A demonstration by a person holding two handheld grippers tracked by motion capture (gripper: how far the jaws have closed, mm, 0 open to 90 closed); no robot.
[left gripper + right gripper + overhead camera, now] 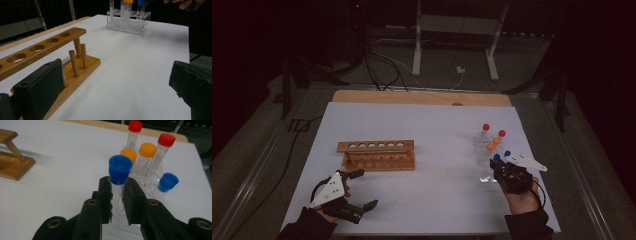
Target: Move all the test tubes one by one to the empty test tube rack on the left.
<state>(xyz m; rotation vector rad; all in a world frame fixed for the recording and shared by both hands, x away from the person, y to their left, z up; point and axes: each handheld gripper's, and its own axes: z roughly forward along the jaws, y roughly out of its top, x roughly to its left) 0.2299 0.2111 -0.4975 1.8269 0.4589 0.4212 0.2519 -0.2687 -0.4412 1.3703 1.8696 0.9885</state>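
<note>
On the white worktop (437, 150) a wooden rack (377, 154) with a row of round holes stands left of centre, all its holes vacant, and a clear plastic rack (486, 167) stands toward the right side holding capped tubes. The right gripper (117, 197) has its two black jaws closed on the body of a blue-capped tube (119, 173), just under the cap, with the tube upright above the clear rack's near edge; whether its foot is seated in a hole cannot be told. Behind it stand two orange-capped tubes (147, 155) and two red-capped tubes (165, 143), and a second blue-capped tube (167, 182) leans just to its right. The left gripper (362, 192) rests at the near left corner of the worktop, jaws spread wide with nothing between them, just in front of the wooden rack and well apart from the tubes. In the left gripper view the wooden rack's pegs (78, 58) and the far clear rack show between the spread jaws.
</note>
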